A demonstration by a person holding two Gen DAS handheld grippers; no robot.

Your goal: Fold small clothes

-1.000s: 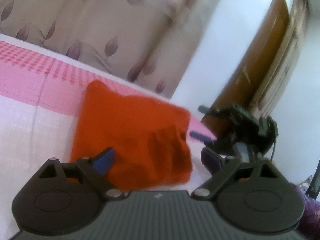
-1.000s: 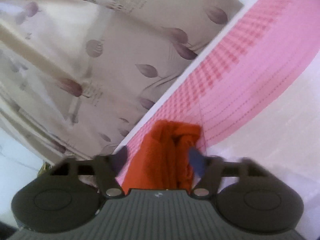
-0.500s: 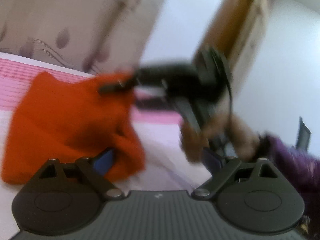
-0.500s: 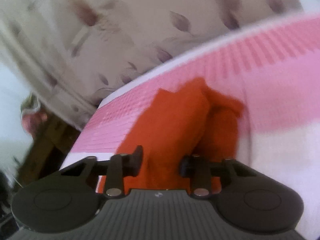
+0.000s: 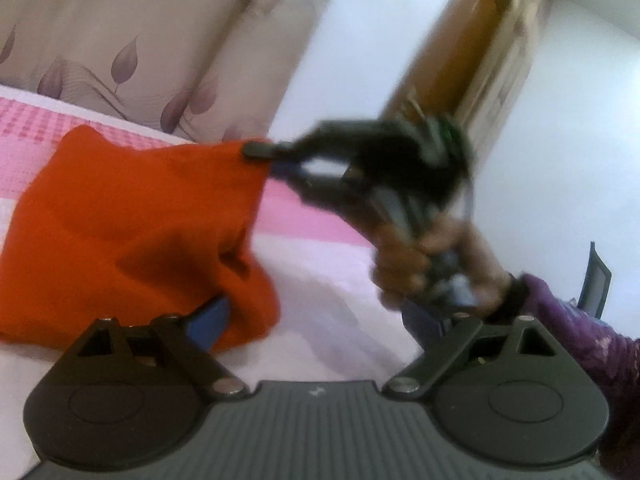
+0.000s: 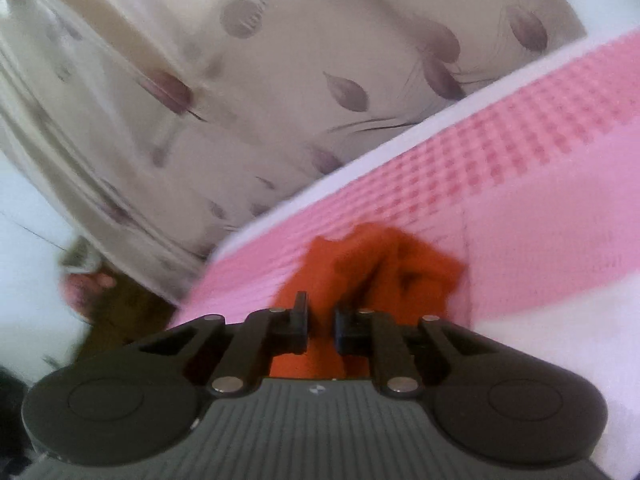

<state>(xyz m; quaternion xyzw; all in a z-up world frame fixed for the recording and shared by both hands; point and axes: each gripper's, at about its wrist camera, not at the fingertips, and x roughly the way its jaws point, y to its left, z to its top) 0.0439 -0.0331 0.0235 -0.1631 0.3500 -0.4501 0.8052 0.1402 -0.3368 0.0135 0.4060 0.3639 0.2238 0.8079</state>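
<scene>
Right tool [image 6: 320,326] pinches, seemingly, the small orange cloth garment's [image 5: 132,232] far corner; left tool [image 5: 320,324], spread wide, should clamp the near corner.

Bright daylight, soft shadows, heavy motion blur esp. bkgd, fisheye warp at edges.

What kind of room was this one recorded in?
Most likely a bedroom. An orange garment lies on a pink-and-white bedspread, with leaf-print curtains right behind it and a wooden door in a white wall.
</scene>
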